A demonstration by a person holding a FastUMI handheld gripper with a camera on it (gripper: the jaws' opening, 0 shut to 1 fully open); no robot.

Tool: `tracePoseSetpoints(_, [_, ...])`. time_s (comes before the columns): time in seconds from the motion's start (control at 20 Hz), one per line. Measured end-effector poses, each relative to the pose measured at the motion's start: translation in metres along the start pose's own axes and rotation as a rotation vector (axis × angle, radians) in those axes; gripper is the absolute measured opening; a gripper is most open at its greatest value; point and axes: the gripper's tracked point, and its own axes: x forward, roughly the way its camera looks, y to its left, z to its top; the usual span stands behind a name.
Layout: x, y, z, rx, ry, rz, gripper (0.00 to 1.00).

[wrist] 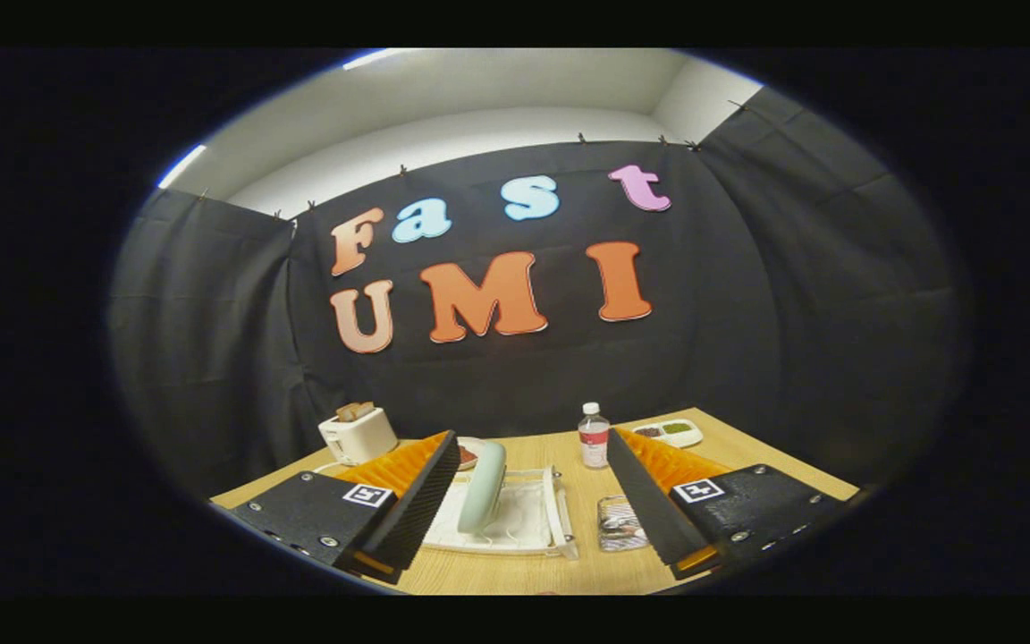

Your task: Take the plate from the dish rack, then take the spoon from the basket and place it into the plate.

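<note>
We see the gripper (533, 501) spread wide with nothing between its fingers. The pale green plate (482, 487) stands on edge in the white dish rack (528, 523), low centre. What may be the basket (620, 523) lies right of it, contents unclear.

I see one fisheye view from on the gripper (533, 501), looking forward along its parted fingers, low over the table (747, 456), facing the booth's back wall.
</note>
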Motion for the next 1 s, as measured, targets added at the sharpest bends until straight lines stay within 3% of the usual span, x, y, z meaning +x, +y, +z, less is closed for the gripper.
tracePoseSetpoints(1.0, [0.064, 0.045, -0.076, -0.032, 0.239, 0.052, 0.99])
